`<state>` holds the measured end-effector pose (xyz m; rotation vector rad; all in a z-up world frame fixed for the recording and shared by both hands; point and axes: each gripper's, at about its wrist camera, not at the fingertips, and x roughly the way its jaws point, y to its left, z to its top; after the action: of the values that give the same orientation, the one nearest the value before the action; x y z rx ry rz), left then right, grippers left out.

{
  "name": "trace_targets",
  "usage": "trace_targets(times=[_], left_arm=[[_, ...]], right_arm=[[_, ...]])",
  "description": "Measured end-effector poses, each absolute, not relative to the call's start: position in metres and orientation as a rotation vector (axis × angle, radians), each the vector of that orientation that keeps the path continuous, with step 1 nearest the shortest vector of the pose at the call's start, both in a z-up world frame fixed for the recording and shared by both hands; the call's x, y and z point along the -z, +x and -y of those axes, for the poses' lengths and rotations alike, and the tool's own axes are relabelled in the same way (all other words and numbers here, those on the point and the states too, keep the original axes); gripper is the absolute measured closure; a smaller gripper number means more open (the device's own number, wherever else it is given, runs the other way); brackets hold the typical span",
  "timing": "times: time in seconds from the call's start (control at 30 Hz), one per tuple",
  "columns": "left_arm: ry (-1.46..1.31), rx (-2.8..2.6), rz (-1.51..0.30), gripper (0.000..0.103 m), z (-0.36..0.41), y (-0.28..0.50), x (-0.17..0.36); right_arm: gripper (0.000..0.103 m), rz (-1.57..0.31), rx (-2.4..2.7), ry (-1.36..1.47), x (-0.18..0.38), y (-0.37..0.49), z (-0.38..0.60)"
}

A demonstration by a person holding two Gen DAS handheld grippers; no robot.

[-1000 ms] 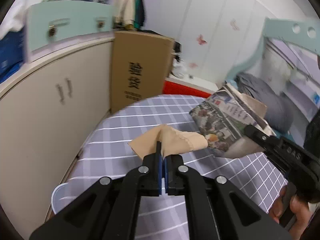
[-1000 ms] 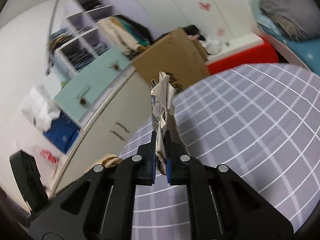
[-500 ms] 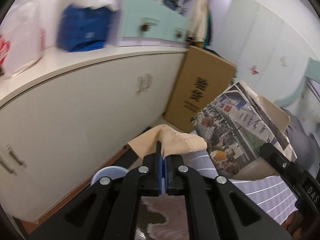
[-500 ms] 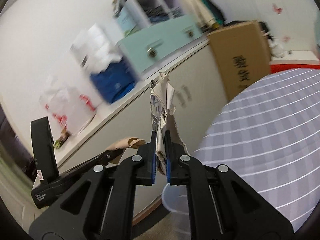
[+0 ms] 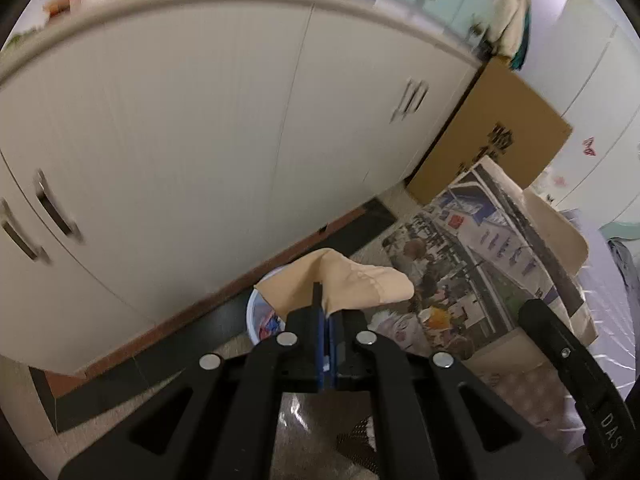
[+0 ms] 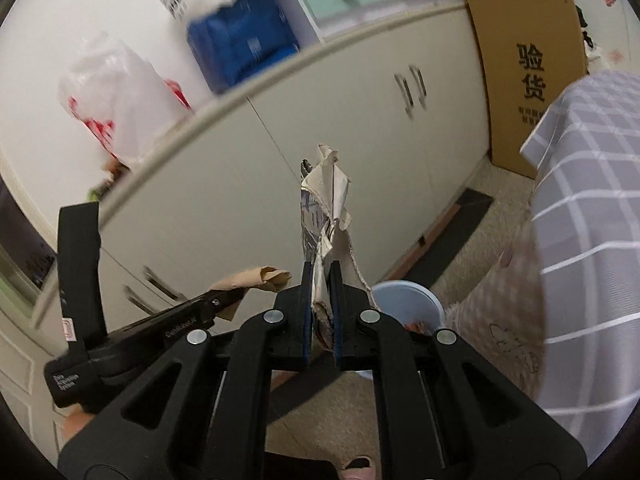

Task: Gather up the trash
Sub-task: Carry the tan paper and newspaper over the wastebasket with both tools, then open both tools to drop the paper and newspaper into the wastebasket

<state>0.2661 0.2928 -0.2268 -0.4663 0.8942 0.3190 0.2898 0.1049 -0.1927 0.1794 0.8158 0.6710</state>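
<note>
My left tool [image 5: 326,320] pinches the tan paper [image 5: 340,280] above the little blue bin [image 6: 404,300]. My right tool [image 6: 320,308] squeezes the newspaper [image 6: 324,216] upright beside it.

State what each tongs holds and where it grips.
Left tongs: tan paper scrap, pinched at its lower fold. Right tongs: newspaper, clamped at its bottom edge.

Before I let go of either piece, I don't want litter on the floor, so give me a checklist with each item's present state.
1. Left tongs gripping the tan paper scrap: ok.
2. Right tongs gripping the folded newspaper: ok.
3. Pale blue bin in sight on the floor: ok.
4. Scrap over the bin mouth: cannot tell.
5. Newspaper small enough for the bin: cannot tell.
</note>
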Motion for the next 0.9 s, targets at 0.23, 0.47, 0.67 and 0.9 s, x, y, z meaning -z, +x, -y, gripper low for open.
trace_targets(times=[0.23,0.47,0.67,0.9], left_arm=[[-0.527,-0.27,-1.036,0.101,-0.298,0.307,0.293],[-0.588,-0.246,-1.071,0.1,-0.304,0.345,0.319],[-0.621,-0.241,-1.073,0.036,-0.305,0.347,0.327],[-0.618,-0.248,-1.092,0.035,-0.309,0.329,0.337]], right_arm=[[0.096,-0.859,-0.587,0.102,0.237,0.31,-0.116],[0.096,-0.819,-0.502,0.031,0.261,0.323,-0.117],[0.095,-0.833,-0.491,0.04,0.269,0.333,-0.115],[0.095,-0.858,-0.501,0.047,0.275,0.335,-0.122]])
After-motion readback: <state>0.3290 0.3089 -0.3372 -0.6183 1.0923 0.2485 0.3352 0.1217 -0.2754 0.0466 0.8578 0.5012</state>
